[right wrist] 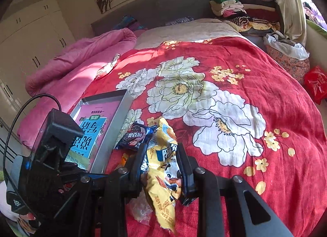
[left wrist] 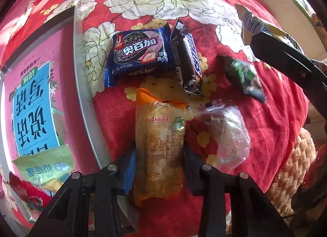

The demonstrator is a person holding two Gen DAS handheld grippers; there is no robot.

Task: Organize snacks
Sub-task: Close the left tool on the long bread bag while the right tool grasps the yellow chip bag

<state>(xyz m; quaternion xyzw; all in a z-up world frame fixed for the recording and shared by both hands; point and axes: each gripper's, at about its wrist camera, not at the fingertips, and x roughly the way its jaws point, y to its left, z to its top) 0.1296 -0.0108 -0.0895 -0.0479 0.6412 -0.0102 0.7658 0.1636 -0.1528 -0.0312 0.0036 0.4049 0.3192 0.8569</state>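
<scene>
Red floral bedspread; orange-wrapped pastry between left gripper fingers.

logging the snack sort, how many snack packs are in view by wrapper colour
Orange: 1, the cake pack between the left jaws
Yellow: 1, the chip bag in the right jaws
Dark blue: 1, the cookie pack
Brown: 1, the chocolate bar
Dark green: 1, the small pack
Clear: 1, the clear wrapped snack
Light green: 1, the pack in the box
Total: 7
</scene>
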